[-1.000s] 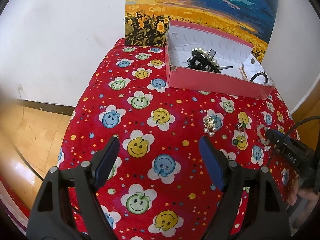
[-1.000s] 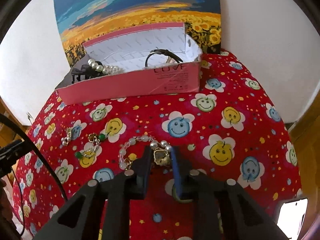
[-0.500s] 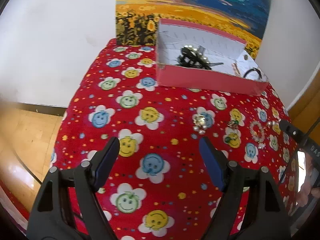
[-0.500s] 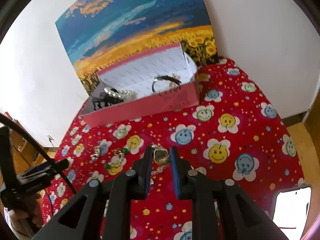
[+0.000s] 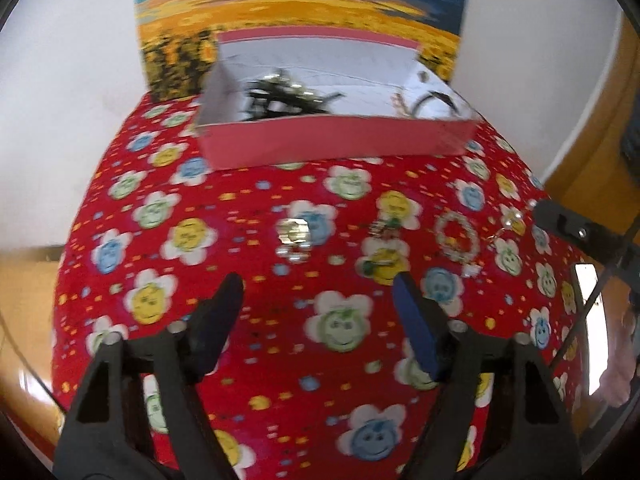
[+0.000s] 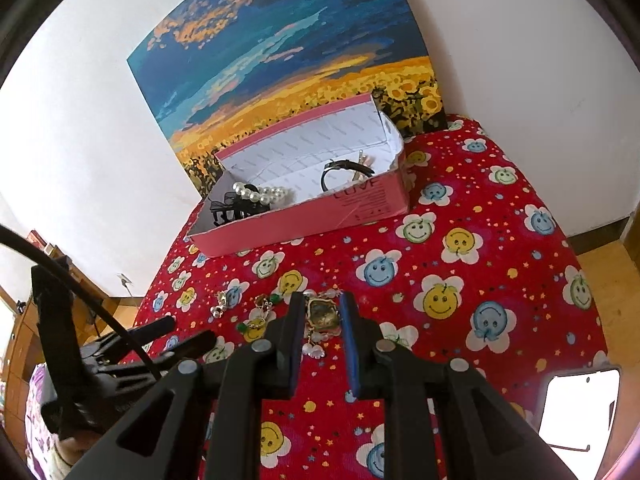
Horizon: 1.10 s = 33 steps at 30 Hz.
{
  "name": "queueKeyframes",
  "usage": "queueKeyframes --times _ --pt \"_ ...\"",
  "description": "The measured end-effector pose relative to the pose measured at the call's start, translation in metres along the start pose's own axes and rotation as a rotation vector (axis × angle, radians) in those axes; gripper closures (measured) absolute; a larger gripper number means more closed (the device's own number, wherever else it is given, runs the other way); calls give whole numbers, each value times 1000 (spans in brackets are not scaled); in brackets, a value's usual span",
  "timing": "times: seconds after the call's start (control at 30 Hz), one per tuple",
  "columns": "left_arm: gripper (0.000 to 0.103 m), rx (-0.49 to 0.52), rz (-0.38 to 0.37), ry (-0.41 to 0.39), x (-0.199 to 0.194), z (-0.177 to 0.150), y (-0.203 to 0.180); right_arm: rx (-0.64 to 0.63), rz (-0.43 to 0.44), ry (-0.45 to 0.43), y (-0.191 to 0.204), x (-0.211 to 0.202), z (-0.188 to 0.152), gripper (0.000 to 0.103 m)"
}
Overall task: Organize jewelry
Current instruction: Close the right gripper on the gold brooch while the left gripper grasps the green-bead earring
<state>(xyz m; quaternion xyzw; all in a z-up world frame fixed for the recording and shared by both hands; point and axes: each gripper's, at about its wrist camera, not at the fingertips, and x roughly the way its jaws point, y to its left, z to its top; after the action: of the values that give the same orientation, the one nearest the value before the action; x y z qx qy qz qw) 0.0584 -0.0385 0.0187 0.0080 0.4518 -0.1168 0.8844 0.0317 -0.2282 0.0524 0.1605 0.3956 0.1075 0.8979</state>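
An open pink box [image 5: 340,140] [image 6: 320,216] stands at the back of the red smiley-face cloth. It holds a black pearl hair clip [image 6: 248,196] and a black bangle [image 6: 344,170]. My right gripper [image 6: 320,304] is shut on a gold pendant [image 6: 322,314], and pearls dangle below it. In the left wrist view a pearl loop [image 5: 456,236] shows just left of that gripper's tip [image 5: 560,220]. A pearl brooch [image 5: 294,236] and a green earring [image 5: 384,240] lie on the cloth ahead of my left gripper [image 5: 320,300]. Its jaws are closing with nothing between them.
A sunflower painting [image 6: 288,64] leans on the white wall behind the box. A white screen-like slab [image 6: 576,404] lies near the cloth's right front corner. The cloth falls away to wooden floor [image 5: 24,280] on the left and right.
My left gripper has swung right to face the brooch and earring, and its jaws have narrowed. The right gripper has risen off the cloth with the pendant still in it.
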Motion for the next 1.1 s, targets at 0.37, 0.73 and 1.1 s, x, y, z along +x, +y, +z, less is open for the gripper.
queueKeyframes --times 0.37,0.73,1.1 --pt "93 102 -56 32 25 3 -28 12 18 7 -7 0 -1 83" --pt "84 114 -44 15 29 6 -29 0 39 10 -4 0 -3 83" --pt "101 169 -47 -15 33 7 -37 0 40 17 -4 1 -4 83"
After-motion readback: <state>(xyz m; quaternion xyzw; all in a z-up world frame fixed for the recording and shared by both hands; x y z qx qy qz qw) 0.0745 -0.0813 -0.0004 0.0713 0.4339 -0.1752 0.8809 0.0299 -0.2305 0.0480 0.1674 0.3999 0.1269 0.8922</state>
